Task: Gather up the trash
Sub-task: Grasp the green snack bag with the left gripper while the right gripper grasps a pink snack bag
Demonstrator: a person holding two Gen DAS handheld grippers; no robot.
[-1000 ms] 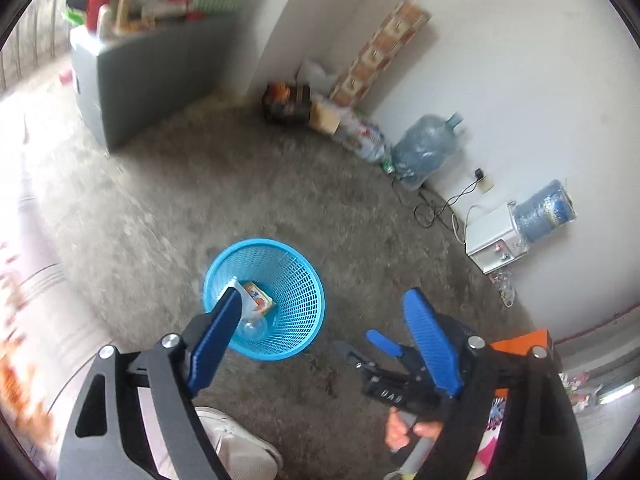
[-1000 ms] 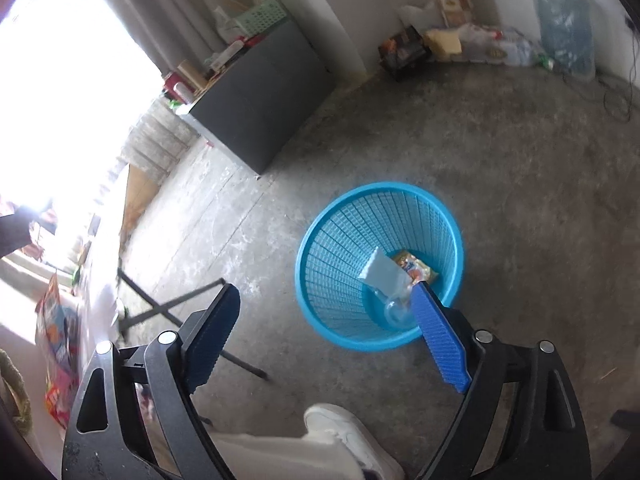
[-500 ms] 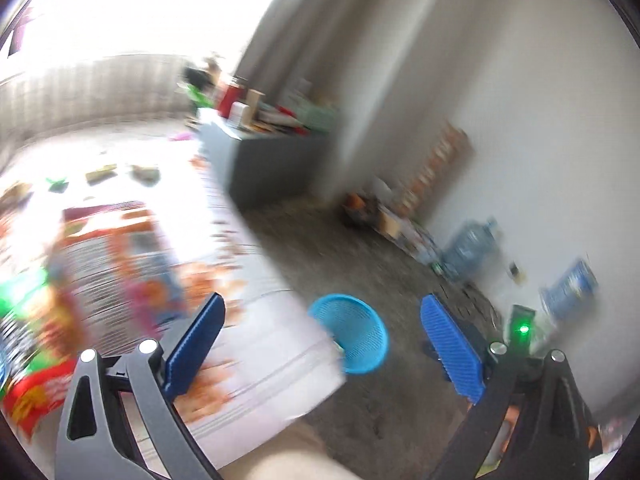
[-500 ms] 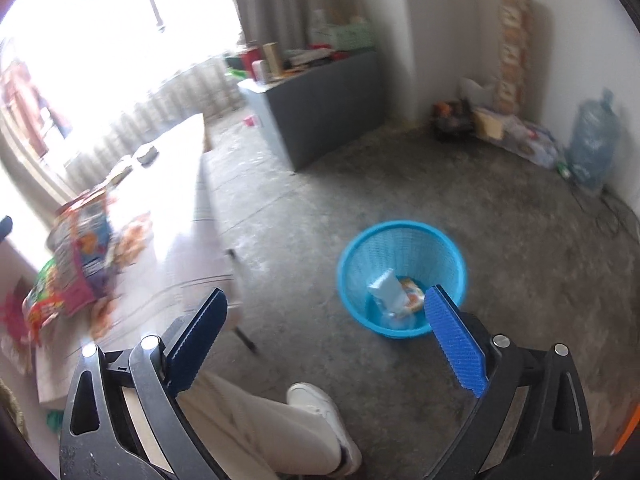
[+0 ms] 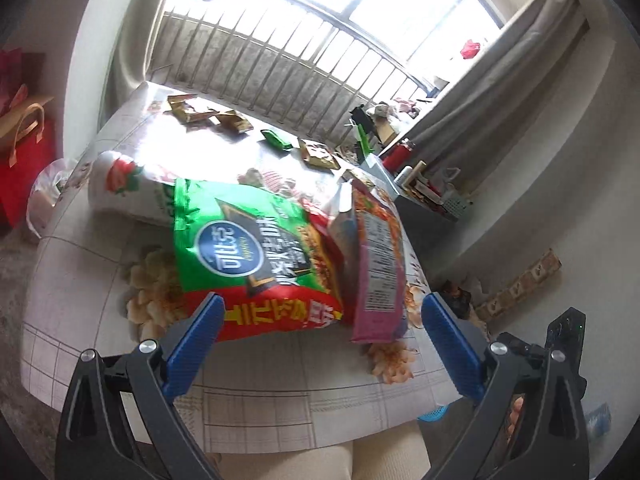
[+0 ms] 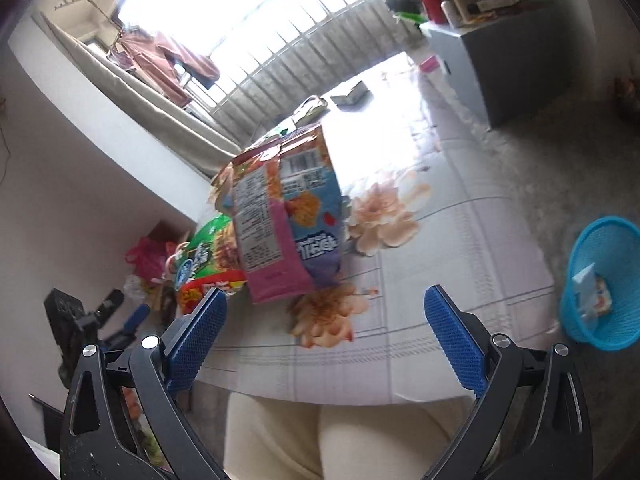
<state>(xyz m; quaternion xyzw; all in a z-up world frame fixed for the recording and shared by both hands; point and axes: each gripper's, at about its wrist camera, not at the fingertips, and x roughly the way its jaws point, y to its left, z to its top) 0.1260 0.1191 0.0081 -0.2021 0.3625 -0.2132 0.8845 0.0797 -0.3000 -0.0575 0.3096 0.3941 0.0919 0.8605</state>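
A green and red snack bag [image 5: 256,256] lies on the table's flowered cloth [image 5: 280,396], with a pink and blue snack bag [image 5: 378,256] leaning beside it. A white carton with a strawberry print [image 5: 120,184] lies behind them. My left gripper [image 5: 320,312] hangs open just short of the green bag, nothing between its fingers. In the right wrist view the pink bag [image 6: 288,216] and the green bag [image 6: 208,256] sit ahead of my open right gripper [image 6: 324,308]. The blue mesh basket [image 6: 600,280] stands on the floor at the right with trash inside.
Several small wrappers [image 5: 224,116] lie at the table's far end by the barred window. A grey cabinet [image 6: 500,64] with bottles stands beyond. A red bag [image 5: 24,160] sits at the far left. The person's light trousers [image 6: 340,440] fill the bottom.
Both grippers swung away from the blue basket on the floor up toward the table with the snack bags. Both stay open and empty.
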